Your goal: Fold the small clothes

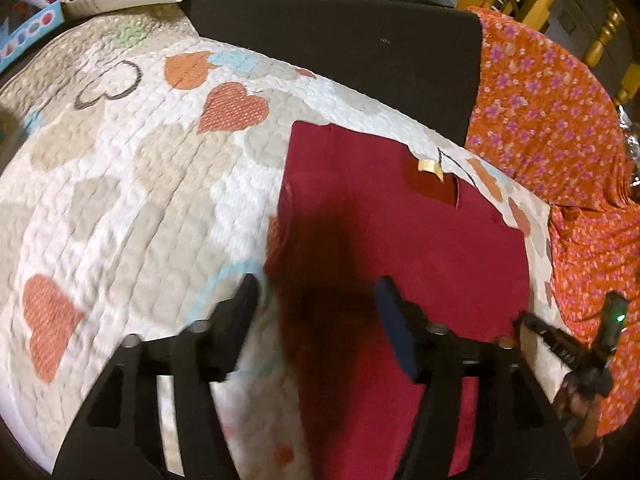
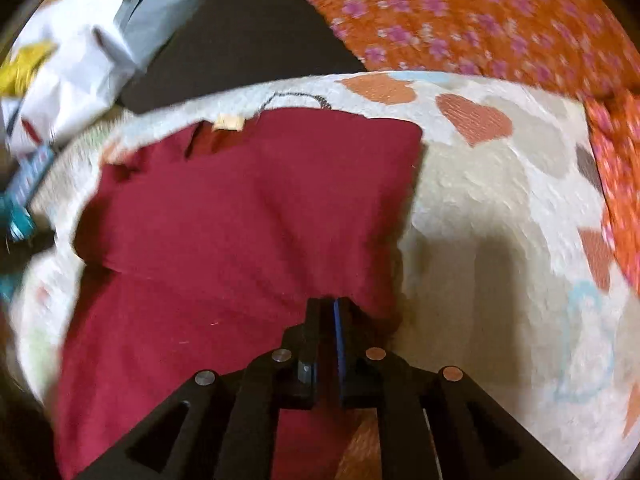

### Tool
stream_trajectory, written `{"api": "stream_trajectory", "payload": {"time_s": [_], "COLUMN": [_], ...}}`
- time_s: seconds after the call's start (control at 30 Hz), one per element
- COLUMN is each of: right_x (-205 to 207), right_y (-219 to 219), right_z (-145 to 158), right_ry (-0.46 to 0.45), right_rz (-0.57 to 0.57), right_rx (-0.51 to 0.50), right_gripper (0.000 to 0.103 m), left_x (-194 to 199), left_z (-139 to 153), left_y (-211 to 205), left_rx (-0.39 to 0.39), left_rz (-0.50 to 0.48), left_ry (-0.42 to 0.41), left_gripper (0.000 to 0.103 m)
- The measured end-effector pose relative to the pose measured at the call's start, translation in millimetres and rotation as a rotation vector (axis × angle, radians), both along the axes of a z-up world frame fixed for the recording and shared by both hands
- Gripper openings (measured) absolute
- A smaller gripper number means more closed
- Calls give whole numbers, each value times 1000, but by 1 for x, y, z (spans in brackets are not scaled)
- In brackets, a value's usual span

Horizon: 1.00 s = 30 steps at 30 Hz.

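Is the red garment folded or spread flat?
Partly folded: the red garment shows a doubled layer, and the right tongs pinch its edge.

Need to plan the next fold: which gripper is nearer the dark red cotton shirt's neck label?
Neither clearly. Left gripper hovers open over the shirt; right gripper pinches its hem. Label lies at the far edge.

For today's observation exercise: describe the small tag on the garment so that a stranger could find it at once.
Start at the white quilted blanket with orange hearts. On it lies the plain dark red garment. At its far edge, inside the neckline, sits the small cream fabric tag, the only pale patch on the red cloth.
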State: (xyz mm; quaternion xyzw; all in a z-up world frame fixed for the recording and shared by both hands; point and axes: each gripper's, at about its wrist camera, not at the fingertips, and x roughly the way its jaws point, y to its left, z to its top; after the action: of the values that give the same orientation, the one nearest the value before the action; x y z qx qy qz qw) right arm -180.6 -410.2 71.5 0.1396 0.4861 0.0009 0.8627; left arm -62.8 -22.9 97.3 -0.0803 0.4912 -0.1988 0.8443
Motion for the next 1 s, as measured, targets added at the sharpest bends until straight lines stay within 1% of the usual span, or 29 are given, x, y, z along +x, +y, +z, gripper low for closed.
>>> {"api": "stream_trajectory", "payload": {"time_s": [0.03, 0.1, 0.13, 0.2, 0.27, 0.3, 0.4, 0.43, 0.47, 0.5, 0.53, 0.57, 0.6, 0.63, 0.67, 0.77, 0.83, 0.9, 0.93, 1.0], "right_x": [-9, -30, -39, -67, -82, -96, -117, -122, -125, -128, -128, -126, -124, -123, -123, -130, -137, -139, -137, -133], "right_y": [2, 9, 13, 12, 9, 4, 1, 4, 7, 10, 17, 24, 29, 35, 40, 37, 28, 14, 8, 2], "right_z": [7, 16, 17, 14, 5, -3, -24, -33, -37, -35, -33, -32, -31, -30, -25, -11, 5, 12, 13, 11], "right_ry": [-21, -41, -43, -30, 4, 26, 77, 100, 91, 60, 44, 41, 38, 33, 21, -26, -56, -44, -32, -1], "right_rz": [6, 35, 43, 17, -14, -38, -63, -66, -74, -79, -61, -32, -6, 22, 36, 35, 5, -40, -71, -108], "right_rx": [16, 38, 44, 72, 125, 175, 282, 303, 299, 278, 255, 241, 233, 212, 180, 127, 55, -10, -65, -213], "right_gripper": [9, 27, 30, 31, 32, 32, 34, 34, 35, 35, 35, 32, 17, 10, 8, 7, 6, 5, 0, 0], "left_x": [-8, -24, -29, -41, -53, -58, -67, -69, -71, -71, -72, -72, -72, -71, -71, -71, -70, -68, -67, -66], "left_z": [-2, -12, -17, -28, -36, -39, -44, -43, -42, -40, -36, -34, -32, -30, -29, -26, -24, -25, -26, -25], "left_y": [5, 15, 19, 23, 22, 20, 10, 7, 5, 5, 4, 3, 5, 6, 9, 20, 29, 36, 39, 45], "left_rx": [4, -11, -28, -68, -89, -87, -62, -58, -55, -52, -47, -43, -41, -40, -46, -70, -73, -82, -86, -108], "left_rz": [6, 13, 14, 15, 2, -6, -37, -42, -43, -39, -30, -22, -14, -7, 1, 23, 44, 66, 73, 90], "left_ry": [5, 52, 74, 132, 168, 175, 184, 179, 169, 156, 136, 121, 107, 98, 94, 93, 88, 96, 102, 112], "left_gripper": [69, 69, 68, 68, 68, 68, 68, 68, 68, 68, 68, 68, 68, 68, 68, 68, 68, 68, 68, 68]}}
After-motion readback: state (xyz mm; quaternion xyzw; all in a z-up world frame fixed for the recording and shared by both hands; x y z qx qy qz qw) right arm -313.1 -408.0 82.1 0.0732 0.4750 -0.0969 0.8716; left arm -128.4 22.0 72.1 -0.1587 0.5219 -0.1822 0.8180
